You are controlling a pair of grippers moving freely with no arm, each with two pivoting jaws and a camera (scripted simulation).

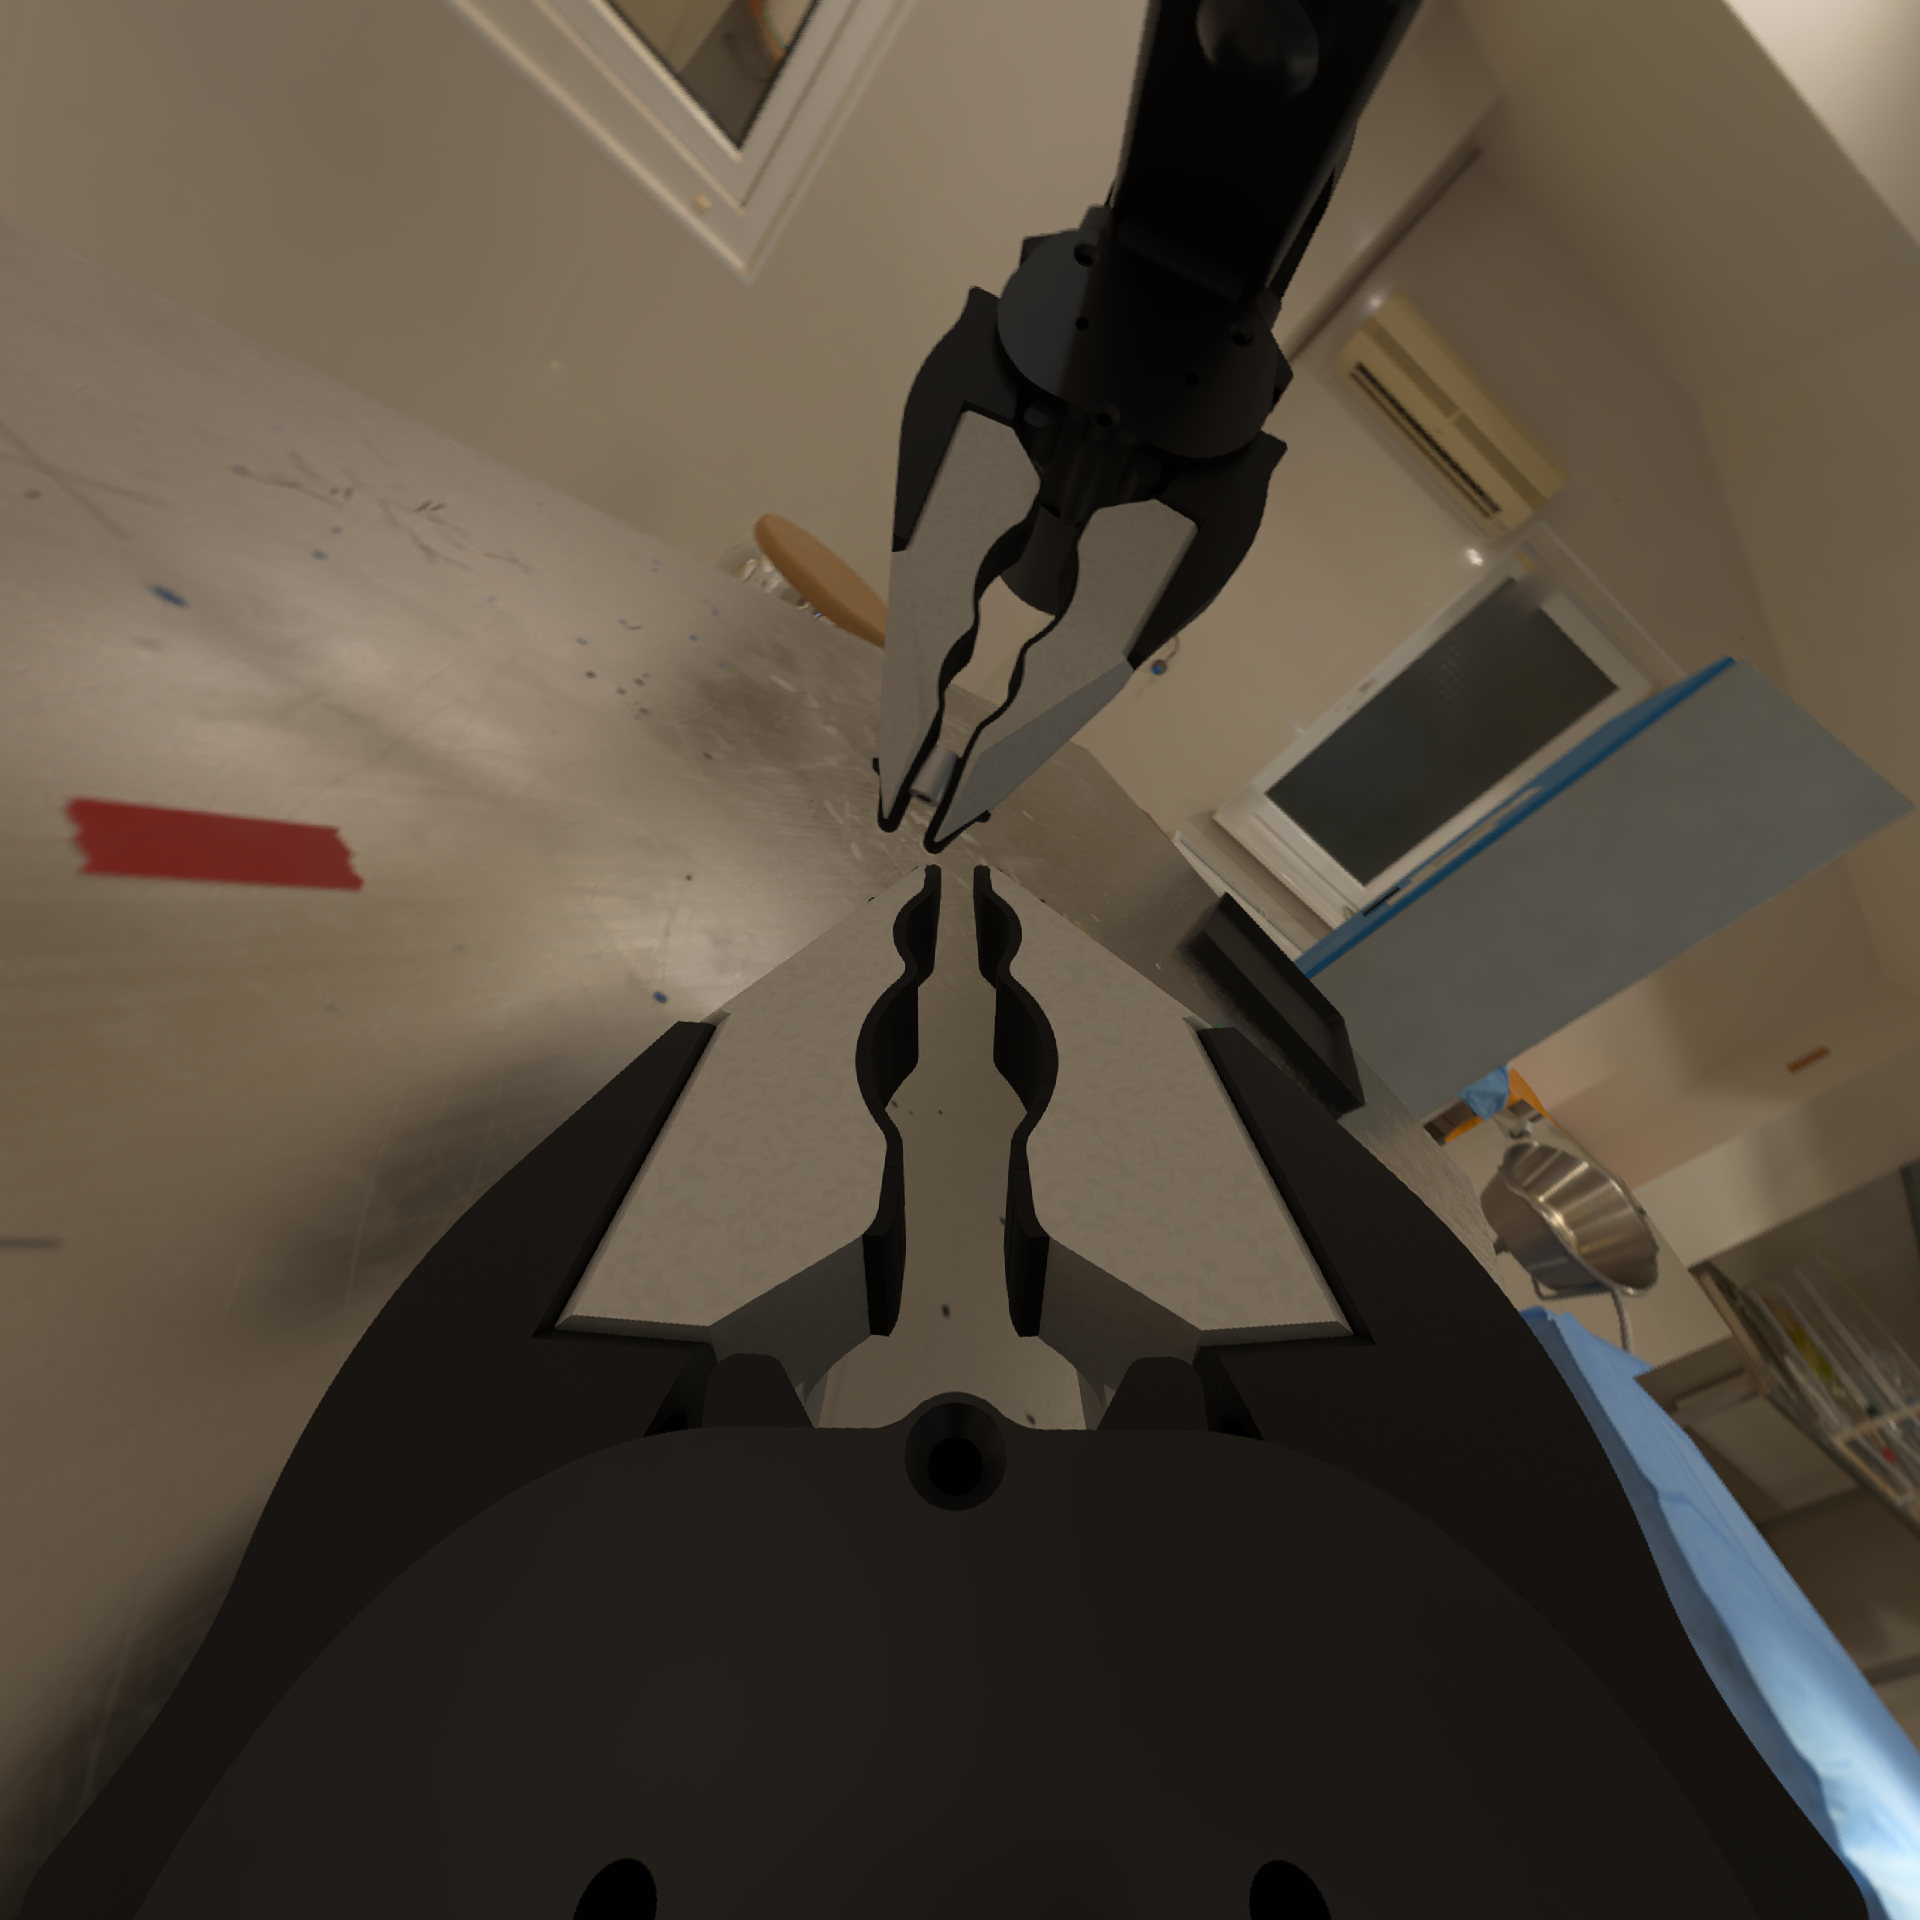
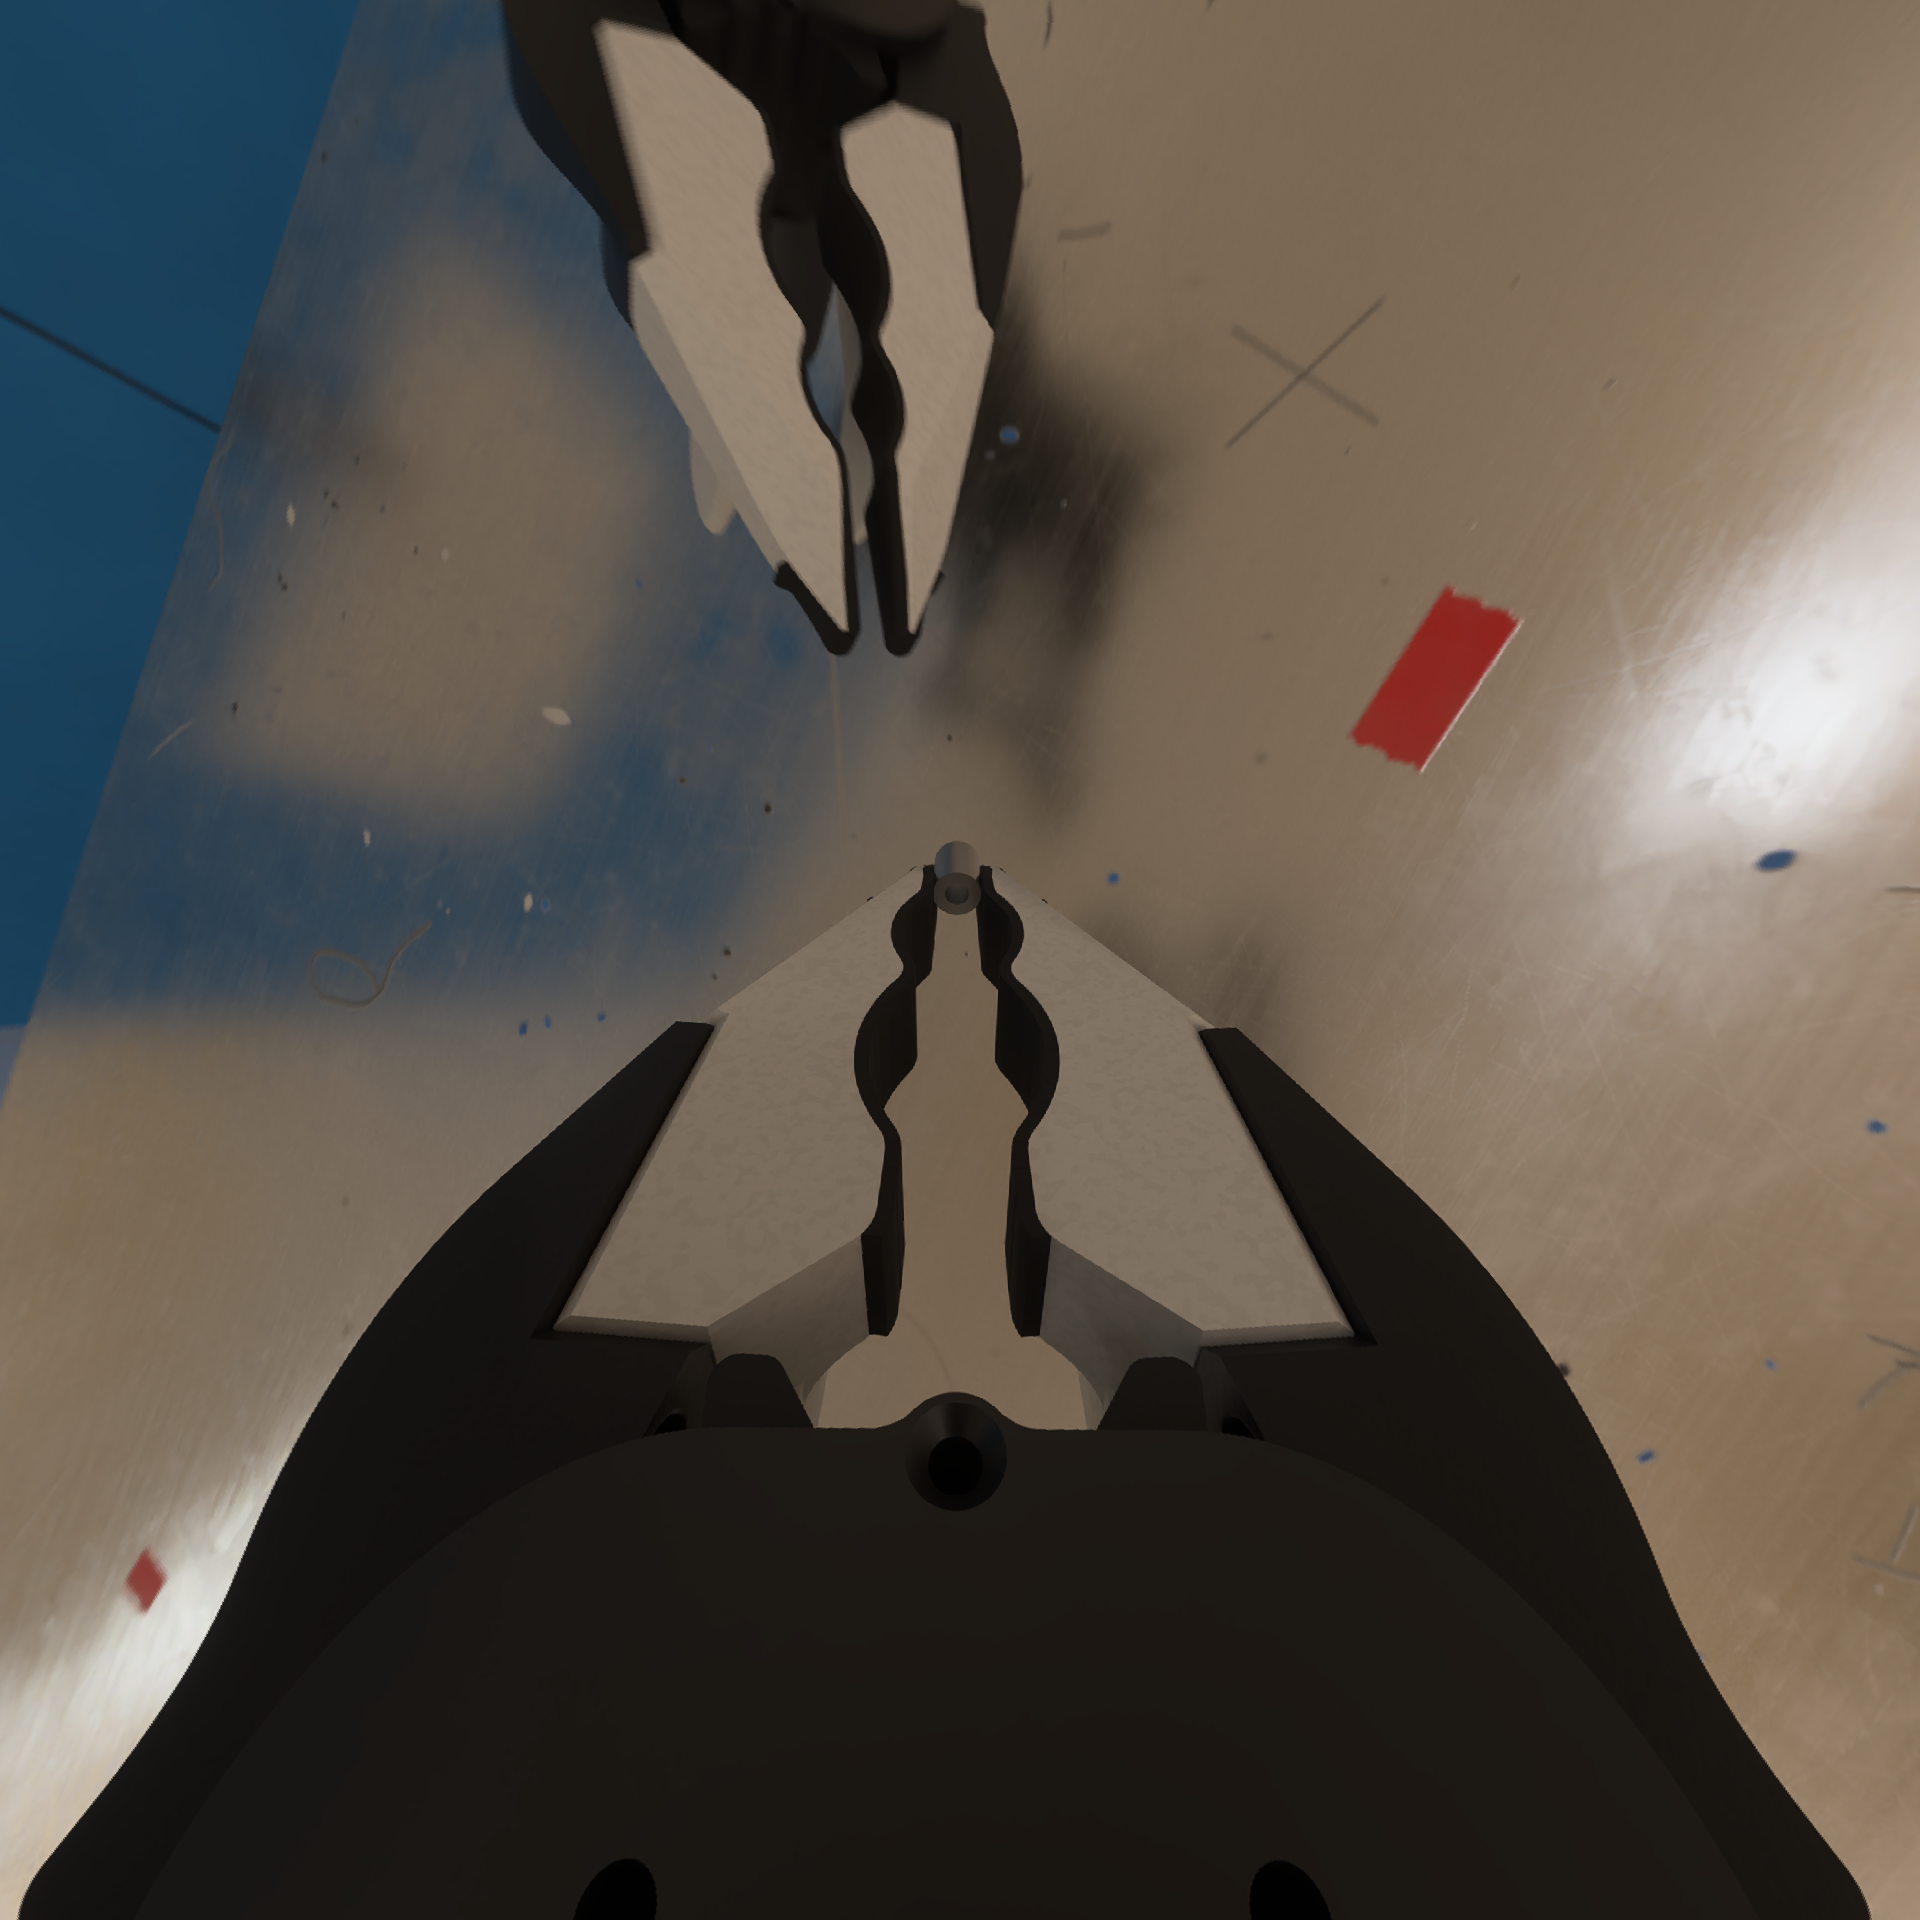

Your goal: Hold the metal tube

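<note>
The metal tube [image 2: 956,891] is pale grey. Both grippers have black bodies and speckled white fingers [image 1: 758,1132]. The scratched steel table [image 1: 436,727] is brownish-silver with blue flecks, and red tape [image 2: 1436,677] lies at right. A blue drape [image 1: 1787,1621] hangs near right.

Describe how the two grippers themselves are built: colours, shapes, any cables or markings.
The left gripper and right gripper match: a matte black rounded body with a small round hole at the centre, and two tapering fingers faced in speckled light grey. The inner edges are black and wavy, scalloped, narrowing to thin tips. No cables or markings show.
</note>
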